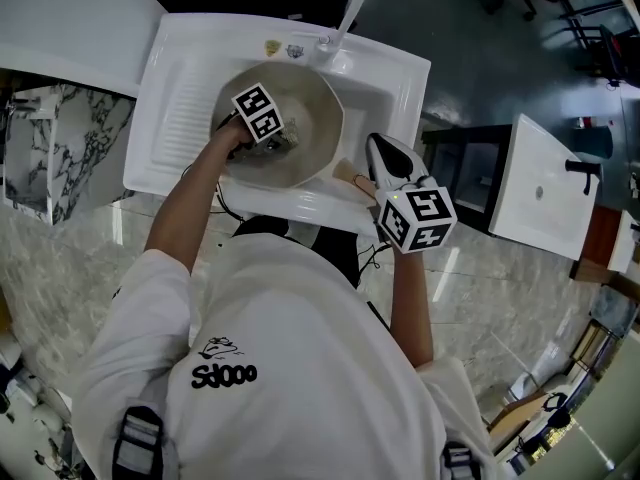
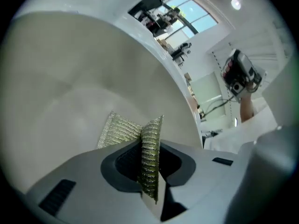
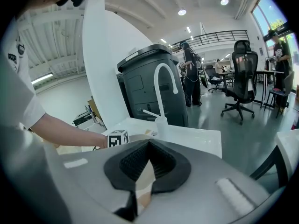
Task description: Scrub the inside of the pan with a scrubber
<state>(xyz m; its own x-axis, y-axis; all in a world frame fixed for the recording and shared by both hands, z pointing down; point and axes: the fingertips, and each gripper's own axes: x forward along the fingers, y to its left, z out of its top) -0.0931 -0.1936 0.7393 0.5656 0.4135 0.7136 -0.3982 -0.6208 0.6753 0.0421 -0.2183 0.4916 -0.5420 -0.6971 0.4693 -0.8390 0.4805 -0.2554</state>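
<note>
- Left gripper view: the left gripper (image 2: 149, 153) is clenched on the scrubber (image 2: 122, 129), a folded gold woven mesh. Its free flap reaches ahead of the jaws, seemingly against the pan (image 2: 70, 78), whose inner wall is smooth, pale and curved.
- The pan sits in a white sink (image 1: 190, 88), and this gripper works inside the pan's bowl.
- The right gripper (image 1: 388, 163) grips the pale wooden handle (image 3: 145, 171), which runs outward from the pan's rim.

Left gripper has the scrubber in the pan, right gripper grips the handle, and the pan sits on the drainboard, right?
Not the drainboard: the head view shows the pan in the sink basin. The left gripper does clamp the scrubber inside it, and the right gripper the handle.
</note>
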